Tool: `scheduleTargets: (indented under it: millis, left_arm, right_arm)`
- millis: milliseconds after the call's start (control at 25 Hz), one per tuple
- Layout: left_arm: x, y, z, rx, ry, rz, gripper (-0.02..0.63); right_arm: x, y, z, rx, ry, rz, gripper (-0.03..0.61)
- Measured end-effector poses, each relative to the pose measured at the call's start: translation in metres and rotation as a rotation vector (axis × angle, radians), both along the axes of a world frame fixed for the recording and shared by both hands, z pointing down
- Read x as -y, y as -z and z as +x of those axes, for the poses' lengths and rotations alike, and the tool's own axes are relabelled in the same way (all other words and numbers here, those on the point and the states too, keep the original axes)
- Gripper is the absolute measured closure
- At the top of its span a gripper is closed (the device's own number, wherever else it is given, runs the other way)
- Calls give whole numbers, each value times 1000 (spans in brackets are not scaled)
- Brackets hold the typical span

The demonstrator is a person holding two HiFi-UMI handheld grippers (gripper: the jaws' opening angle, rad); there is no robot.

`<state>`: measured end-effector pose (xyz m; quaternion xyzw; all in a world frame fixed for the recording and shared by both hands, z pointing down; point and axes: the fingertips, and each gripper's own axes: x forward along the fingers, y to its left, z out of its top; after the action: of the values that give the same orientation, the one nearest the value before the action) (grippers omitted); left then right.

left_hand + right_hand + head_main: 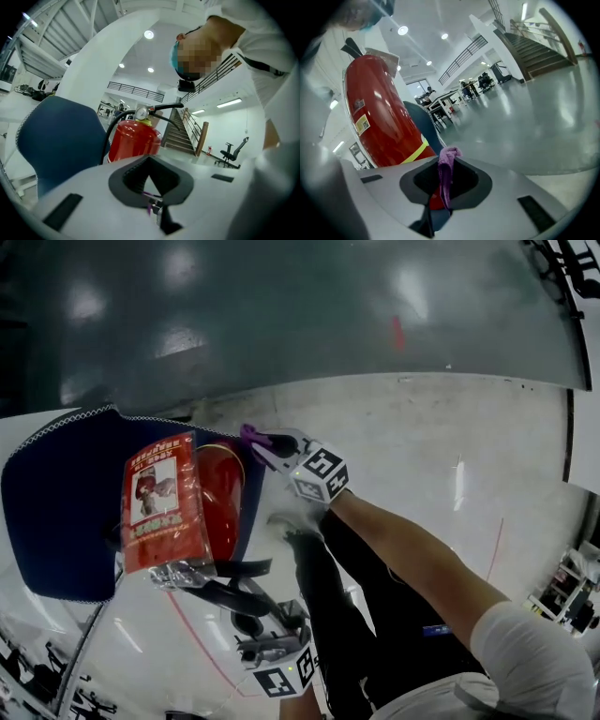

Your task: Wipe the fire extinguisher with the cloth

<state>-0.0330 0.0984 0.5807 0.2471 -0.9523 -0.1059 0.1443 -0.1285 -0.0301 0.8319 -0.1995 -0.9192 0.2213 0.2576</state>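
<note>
The red fire extinguisher (217, 495) carries a label in a plastic sleeve (159, 502) and stands against a blue pad (56, 512). My right gripper (269, 446) is at its upper right, shut on a small purple cloth (255, 437). In the right gripper view the purple cloth (448, 165) hangs from the right gripper (446, 187), close to the extinguisher (379, 117). My left gripper (251, 622) is shut by the black handle and hose (230, 594). The left gripper (152, 197) faces the extinguisher (133, 140) and its gauge (141, 113) from a short way off, not touching.
The blue pad (56, 140) has a white stitched edge and lies on a white surface (141, 643). Pale glossy floor (450, 456) spreads to the right. The person's dark trousers (375, 615) stand below the right arm. A staircase (180, 133) and an office chair (229, 153) are far off.
</note>
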Motion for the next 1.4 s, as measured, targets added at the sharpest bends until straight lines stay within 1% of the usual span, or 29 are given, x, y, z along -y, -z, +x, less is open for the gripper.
scheduleTargets:
  millis: [120,280,400,560,720,800,960,1280,1400]
  left_arm:
    - [-14,-6,-5,-1,9,-9,609]
    - [-26,-8,-10,-12,24,-3,609]
    - [-25,-1,-9,-4,15,2,609]
    - [-17,9,-3,-3,-5,0,609]
    - [-8,31,10,-3,-31,-2,609]
    - [-2,46,14,-2,-50,-3,609]
    - [3,79,17,39,-78,-8,609]
    - [4,150,36,71,-71,-10,609]
    - [1,166,46,68,-54,-5,609]
  right_arm:
    - [-14,-5,-4,1,78,-72,524]
    - [-31,2,-1,9,168,-119,523]
    - [-35,16,-1,23,188,-165,525]
    - [-32,44,-4,52,173,-237,525]
    - [-35,80,3,82,174,-221,523]
    - [-34,103,5,101,171,-228,523]
    - [-33,147,0,151,166,-247,523]
    - [-31,246,13,219,167,-264,525]
    - [-34,273,20,241,181,-264,523]
